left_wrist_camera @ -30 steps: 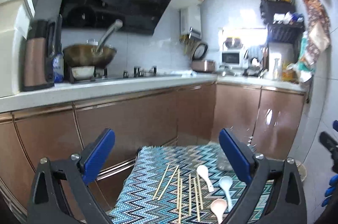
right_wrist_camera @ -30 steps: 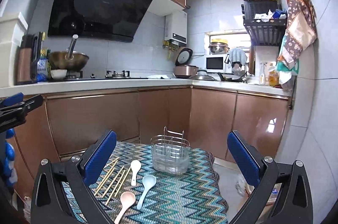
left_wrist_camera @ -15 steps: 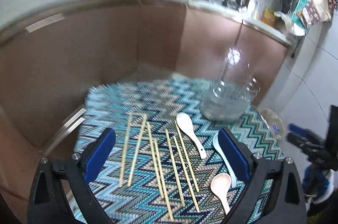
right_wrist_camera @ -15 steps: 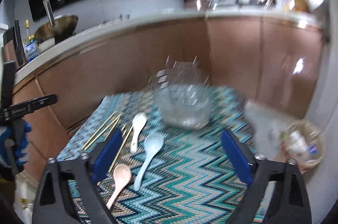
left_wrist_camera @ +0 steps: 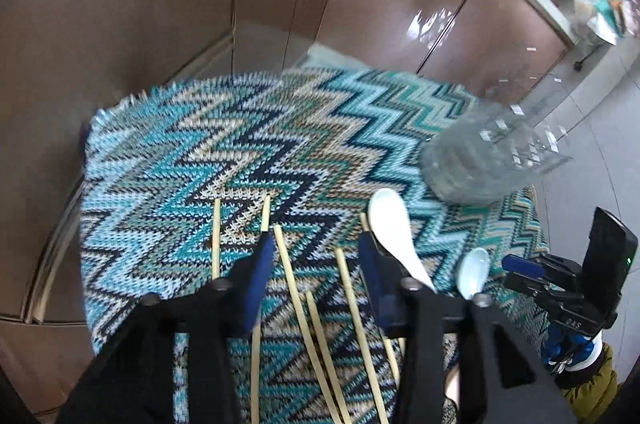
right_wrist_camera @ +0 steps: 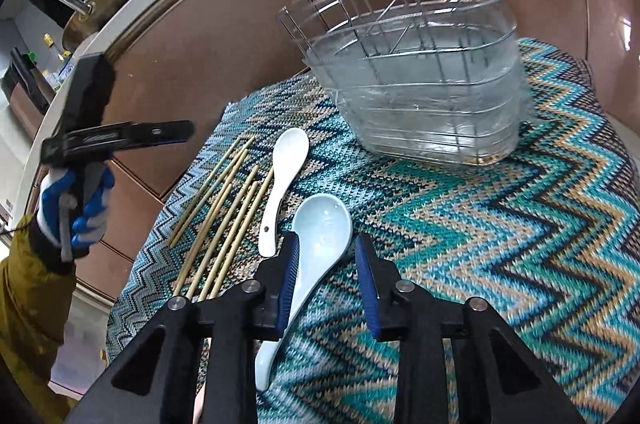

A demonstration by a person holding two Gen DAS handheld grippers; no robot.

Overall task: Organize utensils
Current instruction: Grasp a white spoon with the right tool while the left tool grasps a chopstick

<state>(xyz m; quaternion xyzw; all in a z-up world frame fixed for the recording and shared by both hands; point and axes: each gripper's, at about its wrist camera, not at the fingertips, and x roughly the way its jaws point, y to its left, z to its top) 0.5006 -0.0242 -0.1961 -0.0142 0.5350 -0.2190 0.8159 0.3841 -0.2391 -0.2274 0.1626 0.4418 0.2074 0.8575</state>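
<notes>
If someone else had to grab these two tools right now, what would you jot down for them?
Left gripper: open, empty, low over the chopsticks.
Right gripper: open, empty, low over the blue spoon.
On the cloth: chopsticks in a loose row, white spoon beside them, then the blue spoon. The holder stands at the far side, nothing in it.
Done: nothing stowed yet.
Left: everything into the holder, probably the blue spoon and a chopstick first.

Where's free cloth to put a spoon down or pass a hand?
Bare cloth right of the blue spoon, in front of the basket, and more at the far left beyond the chopsticks' tips. Crowded: chopsticks, white spoon and blue spoon lie close together.
</notes>
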